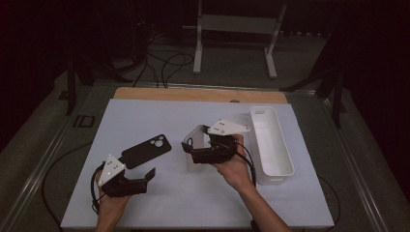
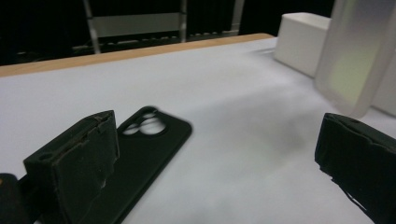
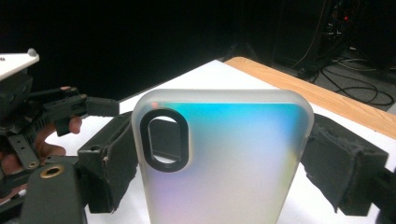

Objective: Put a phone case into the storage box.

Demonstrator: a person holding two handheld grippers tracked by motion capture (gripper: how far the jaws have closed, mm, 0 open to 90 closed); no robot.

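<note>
Right hand-held gripper (image 3: 219, 163) clamping frosted, rounded translucent case (image 3: 219, 154); left hand-held gripper (image 2: 215, 168) open beside matte black case (image 2: 144, 154).

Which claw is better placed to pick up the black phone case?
Left. The left claw is open beside the black phone case on the mat, while the right claw is shut on the clear phone case.

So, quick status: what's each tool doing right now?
Left tool open beside black case. Right tool clamped on clear case, held upright. Bin alongside; nothing blocking.

Dark room, grey floor (image 1: 232, 72), cables (image 1: 164, 63)
</note>
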